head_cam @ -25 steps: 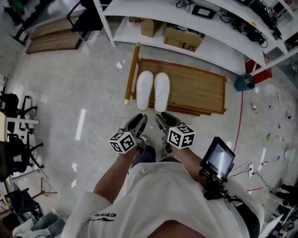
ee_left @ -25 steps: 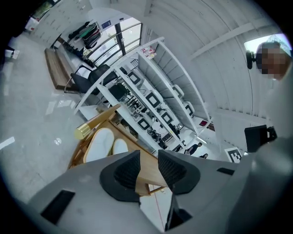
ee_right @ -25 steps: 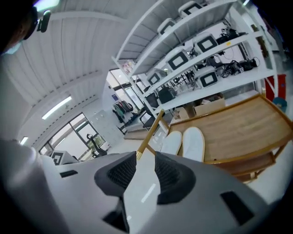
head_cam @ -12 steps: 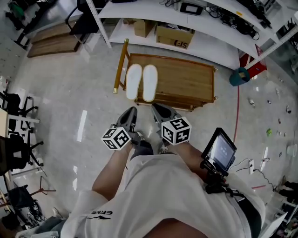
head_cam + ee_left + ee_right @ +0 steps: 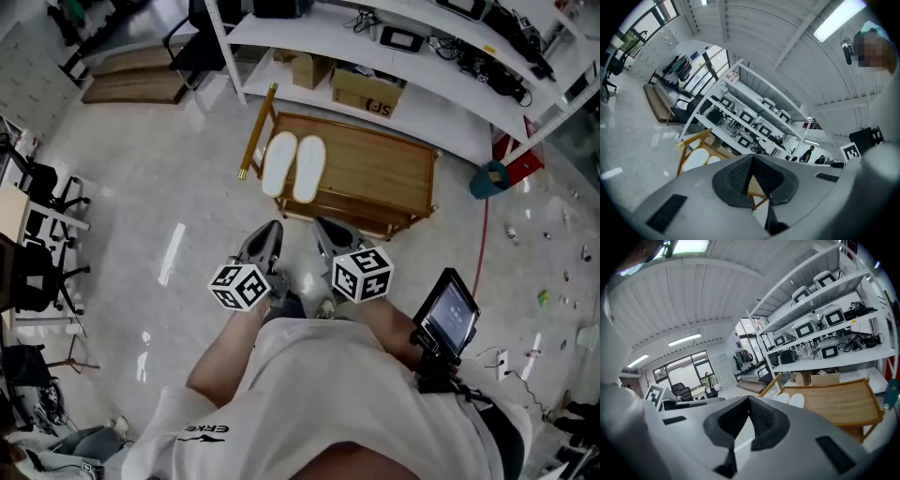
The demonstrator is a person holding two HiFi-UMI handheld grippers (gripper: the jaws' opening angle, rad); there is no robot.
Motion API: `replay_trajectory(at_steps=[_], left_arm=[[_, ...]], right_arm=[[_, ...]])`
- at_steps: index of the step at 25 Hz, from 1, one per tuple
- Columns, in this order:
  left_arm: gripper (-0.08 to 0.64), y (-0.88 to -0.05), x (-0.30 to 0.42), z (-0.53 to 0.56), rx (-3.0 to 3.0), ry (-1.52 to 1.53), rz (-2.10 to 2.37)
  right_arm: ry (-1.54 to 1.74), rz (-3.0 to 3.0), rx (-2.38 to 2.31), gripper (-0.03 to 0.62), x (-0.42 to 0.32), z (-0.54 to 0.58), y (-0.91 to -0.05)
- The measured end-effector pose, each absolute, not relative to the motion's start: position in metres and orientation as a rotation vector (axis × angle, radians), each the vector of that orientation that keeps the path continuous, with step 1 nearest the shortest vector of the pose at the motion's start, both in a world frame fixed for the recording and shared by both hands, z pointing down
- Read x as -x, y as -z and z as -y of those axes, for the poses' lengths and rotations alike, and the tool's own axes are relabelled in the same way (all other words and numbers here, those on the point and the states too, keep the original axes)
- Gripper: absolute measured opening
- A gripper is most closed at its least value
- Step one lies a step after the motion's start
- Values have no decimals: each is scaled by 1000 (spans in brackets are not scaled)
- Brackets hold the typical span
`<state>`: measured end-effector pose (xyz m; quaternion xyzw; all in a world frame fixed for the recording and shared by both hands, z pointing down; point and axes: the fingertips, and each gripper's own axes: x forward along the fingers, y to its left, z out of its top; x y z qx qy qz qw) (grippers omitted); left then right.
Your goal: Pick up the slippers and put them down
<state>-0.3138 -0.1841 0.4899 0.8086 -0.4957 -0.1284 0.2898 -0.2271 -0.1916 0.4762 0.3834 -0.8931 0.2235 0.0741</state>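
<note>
Two white slippers (image 5: 294, 167) lie side by side, soles up, on the left end of a low wooden platform (image 5: 375, 178). They also show in the left gripper view as slippers (image 5: 699, 159) and in the right gripper view as slippers (image 5: 791, 400). My left gripper (image 5: 266, 240) and right gripper (image 5: 327, 234) hover side by side above the floor, short of the platform's near edge and apart from the slippers. Both have just closed and are shut, pads together, with nothing between them: the left gripper (image 5: 752, 158), the right gripper (image 5: 749, 400).
White shelving (image 5: 422, 94) with cardboard boxes (image 5: 367, 89) runs behind the platform. A teal object (image 5: 491, 173) and a red cable (image 5: 484, 244) lie to the right. A small screen (image 5: 450, 314) hangs at the person's waist. Office chairs (image 5: 42, 202) stand at far left.
Both grippers have drawn back from the slippers toward the person's body, so the gap to the platform has grown. The slippers stay where they lay on the platform.
</note>
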Motion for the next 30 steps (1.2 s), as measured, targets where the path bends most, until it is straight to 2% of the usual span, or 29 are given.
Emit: replay_trajectory(at_steps=[15, 30], left_arm=[[5, -457, 334, 165, -2228, 356, 1321], [5, -459, 340, 166, -2247, 339, 1263]], right_arm=[[-632, 2710, -1194, 6, 241, 177, -442], [-635, 2685, -1260, 6, 246, 173, -442]])
